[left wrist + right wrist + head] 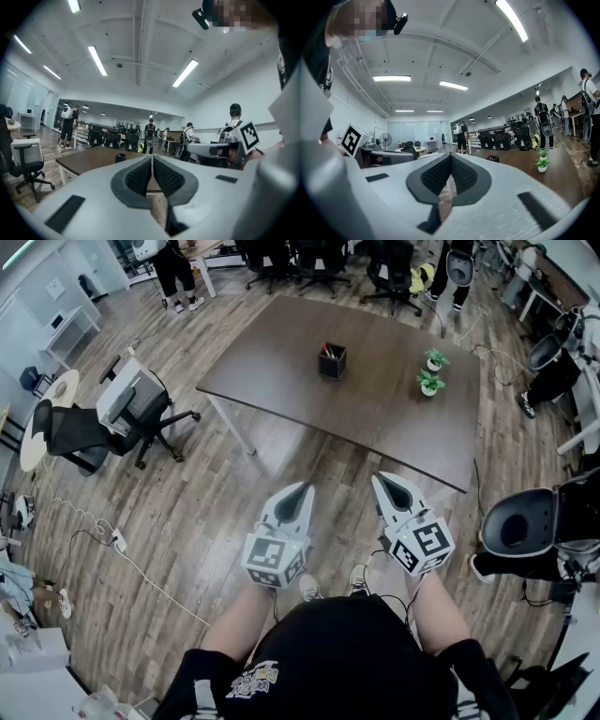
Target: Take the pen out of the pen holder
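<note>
A black square pen holder (pixel 332 361) with pens sticking out stands near the middle of a dark brown table (pixel 281 371). It also shows small and far off as the pen holder (pixel 120 158) in the left gripper view and as the pen holder (pixel 492 158) in the right gripper view. My left gripper (pixel 304 490) and right gripper (pixel 382 480) are held side by side well short of the table, over the wood floor. Both are shut and empty, and both point roughly level toward the table.
Two small potted plants (pixel 432 372) stand on the table's right part. An office chair (pixel 112 418) is to the left of the table, another black chair (pixel 525 521) at the right. Several people and chairs are beyond the table. A cable (pixel 141 568) runs over the floor.
</note>
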Demonstrator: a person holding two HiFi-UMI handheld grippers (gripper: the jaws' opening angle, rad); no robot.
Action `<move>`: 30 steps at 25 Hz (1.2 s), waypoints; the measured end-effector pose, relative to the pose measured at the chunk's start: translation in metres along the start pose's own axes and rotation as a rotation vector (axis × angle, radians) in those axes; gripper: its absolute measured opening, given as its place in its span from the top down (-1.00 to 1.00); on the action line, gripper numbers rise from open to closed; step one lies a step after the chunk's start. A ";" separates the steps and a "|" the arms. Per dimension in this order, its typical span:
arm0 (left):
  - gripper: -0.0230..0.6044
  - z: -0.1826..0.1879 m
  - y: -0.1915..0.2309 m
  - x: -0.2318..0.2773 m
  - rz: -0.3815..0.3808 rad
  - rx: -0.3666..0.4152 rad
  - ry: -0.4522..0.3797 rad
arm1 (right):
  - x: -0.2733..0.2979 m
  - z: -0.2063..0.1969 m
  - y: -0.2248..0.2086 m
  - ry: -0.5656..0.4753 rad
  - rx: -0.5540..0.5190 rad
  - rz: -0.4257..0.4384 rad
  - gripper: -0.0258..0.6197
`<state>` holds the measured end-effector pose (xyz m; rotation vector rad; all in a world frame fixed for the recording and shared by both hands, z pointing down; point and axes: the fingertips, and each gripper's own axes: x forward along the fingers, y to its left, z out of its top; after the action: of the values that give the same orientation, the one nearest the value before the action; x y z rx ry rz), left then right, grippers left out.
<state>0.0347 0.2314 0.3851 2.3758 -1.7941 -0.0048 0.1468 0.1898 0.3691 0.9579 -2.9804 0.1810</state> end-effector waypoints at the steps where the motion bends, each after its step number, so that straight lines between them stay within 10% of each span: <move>1: 0.89 0.000 0.001 -0.001 0.000 -0.002 0.000 | 0.001 0.000 0.001 0.001 -0.001 -0.001 0.91; 17: 0.88 -0.006 0.025 -0.010 -0.024 -0.009 0.005 | 0.020 -0.005 0.021 -0.009 -0.011 -0.002 0.89; 30: 0.32 -0.011 0.062 -0.030 -0.073 0.002 0.004 | 0.056 -0.008 0.053 -0.014 -0.016 -0.015 0.38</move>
<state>-0.0314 0.2456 0.4016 2.4392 -1.7061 -0.0074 0.0702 0.2011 0.3734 0.9833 -2.9814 0.1508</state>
